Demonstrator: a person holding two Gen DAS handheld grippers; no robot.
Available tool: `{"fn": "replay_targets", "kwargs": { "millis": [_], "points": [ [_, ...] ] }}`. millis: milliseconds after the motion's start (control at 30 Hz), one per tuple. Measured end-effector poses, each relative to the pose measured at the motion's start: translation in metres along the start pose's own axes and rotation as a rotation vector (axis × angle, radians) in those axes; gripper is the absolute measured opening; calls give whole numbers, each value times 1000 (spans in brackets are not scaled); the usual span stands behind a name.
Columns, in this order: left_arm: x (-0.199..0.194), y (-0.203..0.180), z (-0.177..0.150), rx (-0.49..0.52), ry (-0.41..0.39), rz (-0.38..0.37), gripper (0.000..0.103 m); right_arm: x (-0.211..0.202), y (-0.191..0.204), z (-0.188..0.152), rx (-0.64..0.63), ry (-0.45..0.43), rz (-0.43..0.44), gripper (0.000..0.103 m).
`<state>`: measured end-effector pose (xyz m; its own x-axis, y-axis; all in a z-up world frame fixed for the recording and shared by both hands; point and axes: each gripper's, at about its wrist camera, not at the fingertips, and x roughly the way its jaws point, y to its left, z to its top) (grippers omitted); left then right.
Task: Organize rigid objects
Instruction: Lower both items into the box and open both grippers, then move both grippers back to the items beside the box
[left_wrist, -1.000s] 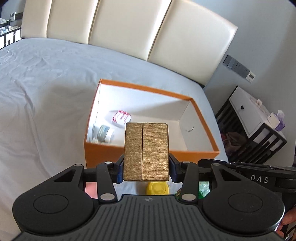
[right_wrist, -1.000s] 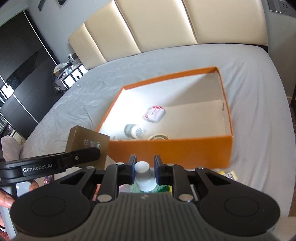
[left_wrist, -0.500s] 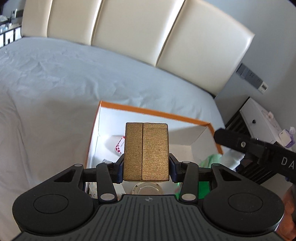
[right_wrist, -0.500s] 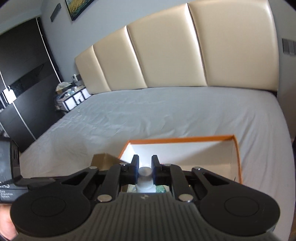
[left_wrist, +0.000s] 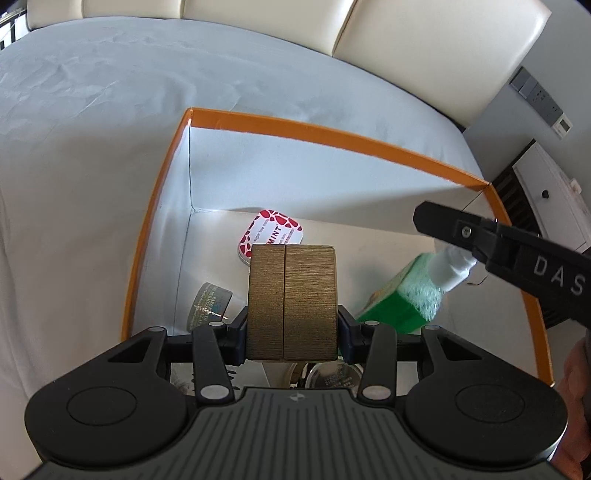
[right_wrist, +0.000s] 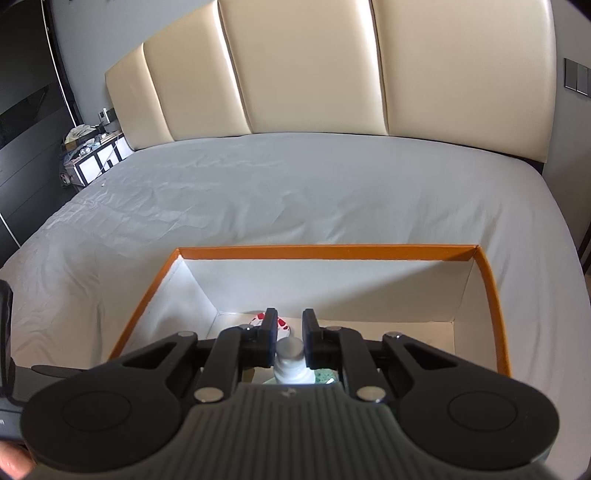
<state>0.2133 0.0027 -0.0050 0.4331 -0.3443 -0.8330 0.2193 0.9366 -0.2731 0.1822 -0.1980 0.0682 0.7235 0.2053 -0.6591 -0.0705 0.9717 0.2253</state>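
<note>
One orange box (left_wrist: 332, 129), two tools (left_wrist: 291, 332), (right_wrist: 290, 332)

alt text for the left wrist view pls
The left claw grips a gold box above an open orange box on a bed. Inside lies a mint tin; the right claw holds a green bottle by its white neck.

Your gold box (left_wrist: 291, 302) is upright, clamped over the orange box (left_wrist: 332, 134). Your green bottle (left_wrist: 402, 299) hangs tilted by its white cap. Mint tin (left_wrist: 271, 230) flat inside.
</note>
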Motion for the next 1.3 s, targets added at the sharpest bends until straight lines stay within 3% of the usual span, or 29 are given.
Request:
{"fn": "replay_targets", "kwargs": {
  "millis": [200, 267, 433, 633, 700, 767, 1067, 1200, 1300],
  "points": [
    [8, -4, -1, 33, 13, 43, 51, 12, 2, -1, -12, 10, -15, 12],
    [9, -6, -1, 39, 12, 49, 52, 13, 2, -2, -11, 12, -11, 1],
    [1, -6, -1, 29, -24, 39, 63, -2, 10, 1, -61, -21, -25, 5],
    [-28, -4, -6, 22, -126, 3, 64, -32, 10, -4, -72, -47, -47, 9],
    [-39, -4, -9, 20, -157, -10, 64, -44, 8, -7, -71, -54, -57, 13],
    [-52, -6, -15, 22, -186, -14, 64, -57, 5, -11, -64, -67, -65, 27],
    [-115, -22, -48, 75, -357, -38, 70, -115, -4, -44, -78, -106, -49, 47],
    [-134, -17, -65, 101, -316, -51, 70, -142, -15, -63, -105, -123, -54, 56],
    [-142, -9, -74, 125, -264, -20, 70, -152, -31, -78, -92, -104, -79, 60]
  ]
}}
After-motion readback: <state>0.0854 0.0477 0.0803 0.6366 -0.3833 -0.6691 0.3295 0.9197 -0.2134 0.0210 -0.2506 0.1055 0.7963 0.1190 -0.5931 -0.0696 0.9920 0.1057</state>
